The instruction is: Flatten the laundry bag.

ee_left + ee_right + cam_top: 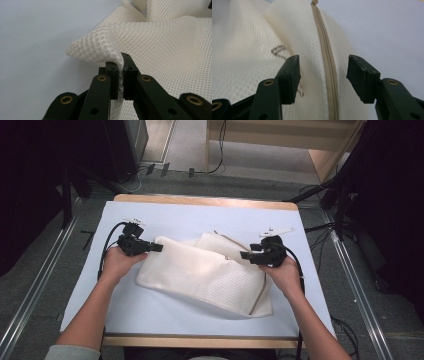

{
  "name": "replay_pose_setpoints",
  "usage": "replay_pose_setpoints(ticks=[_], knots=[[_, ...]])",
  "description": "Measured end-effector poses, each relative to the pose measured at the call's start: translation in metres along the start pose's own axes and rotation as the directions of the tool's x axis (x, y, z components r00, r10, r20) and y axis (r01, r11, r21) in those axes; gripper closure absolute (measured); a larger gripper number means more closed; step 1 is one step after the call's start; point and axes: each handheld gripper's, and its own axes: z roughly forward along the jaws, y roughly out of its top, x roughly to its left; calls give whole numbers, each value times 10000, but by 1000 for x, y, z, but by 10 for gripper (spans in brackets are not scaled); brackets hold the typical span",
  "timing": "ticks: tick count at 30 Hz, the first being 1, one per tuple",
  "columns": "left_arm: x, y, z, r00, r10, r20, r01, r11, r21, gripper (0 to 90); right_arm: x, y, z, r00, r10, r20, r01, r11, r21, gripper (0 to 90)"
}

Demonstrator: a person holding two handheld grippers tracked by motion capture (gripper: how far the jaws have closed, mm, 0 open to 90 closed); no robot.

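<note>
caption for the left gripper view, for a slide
Left gripper shut on a fold of the white mesh bag above the pale table.

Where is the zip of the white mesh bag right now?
In the right gripper view the zip runs up the mesh bag between the open jaws of the right gripper; in the high view it edges the bag's right side, by the right hand.

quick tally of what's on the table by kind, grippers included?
White mesh bag with zipper: 1, its edge pinched by the left gripper
Black grippers: 2, left gripper and right gripper, the right with jaws apart over the zipper
Pale blue table cover: 1
Total: 4
</note>
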Motion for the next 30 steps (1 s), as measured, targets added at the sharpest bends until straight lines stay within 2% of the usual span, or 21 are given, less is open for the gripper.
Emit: replay_pose_setpoints(ticks=[5, 6, 8, 11, 12, 14, 15, 16, 19, 20, 21, 22, 24, 25, 30], knots=[[-1, -2, -2, 10000, 57, 37, -57, 10000, -59, 873, -4, 19, 18, 9993, -88, -360, 90, 9999, 57, 436], [-2, -2, -3, 9999, 77, 69, -76, 9999, -81, 874, -5, 29, 29, 9984, -206, -530, 210, 9998, 76, 398], [-2, -3, -4, 9999, 105, 48, -104, 9999, -93, 874, -3, 34, 37, 9972, -456, -589, 465, 9988, 129, 394], [-2, -5, -6, 10000, 69, 58, -68, 10000, -59, 875, 1, 38, 52, 9950, -734, -671, 789, 9934, 833, 407], [-2, -6, -7, 10000, 46, 81, -45, 10000, -61, 876, 2, 38, 56, 9944, -778, -709, 847, 9914, 994, 445], [-2, -8, -9, 9999, 48, 98, -48, 10000, -34, 878, 2, 38, 59, 9936, -747, -844, 857, 9872, 1348, 659], [-2, -8, -9, 9999, 48, 98, -48, 10000, -34, 879, 3, 38, 59, 9945, -650, -818, 768, 9857, 1497, 732], [-2, -9, -10, 9999, 7, 129, -7, 10000, -13, 880, 3, 38, 58, 9953, -627, -744, 737, 9851, 1556, 780], [-2, -11, -16, 10000, 13, 84, -12, 10000, -95, 882, 2, 42, 51, 9968, -509, -612, 586, 9898, 1298, 809], [-1, -12, -23, 10000, -42, -1, 42, 9996, -287, 882, 1, 46, 39, 9981, -421, -459, 459, 9954, 844, 816], [-1, -12, -23, 10000, -42, -1, 42, 9996, -287, 882, 1, 46, 39, 9981, -421, -459, 459, 9954, 844, 816], [2, -13, -31, 9998, -207, -63, 203, 9983, -547, 882, -1, 50, 27, 9990, -434, -142, 440, 9981, 432, 816], [4, -15, -36, 9995, -285, -105, 277, 9973, -673, 882, -3, 52, 23, 9990, -449, -77, 450, 9987, 258, 816], [6, -17, -42, 9990, -398, -201, 381, 9962, -777, 882, -8, 55, 9, 9992, -309, 250, 313, 9993, -178, 815], [11, -23, -58, 9969, -621, -482, 566, 9924, -1091, 882, -21, 59, -15, 9973, 135, 721, -71, 9961, -883, 807]])
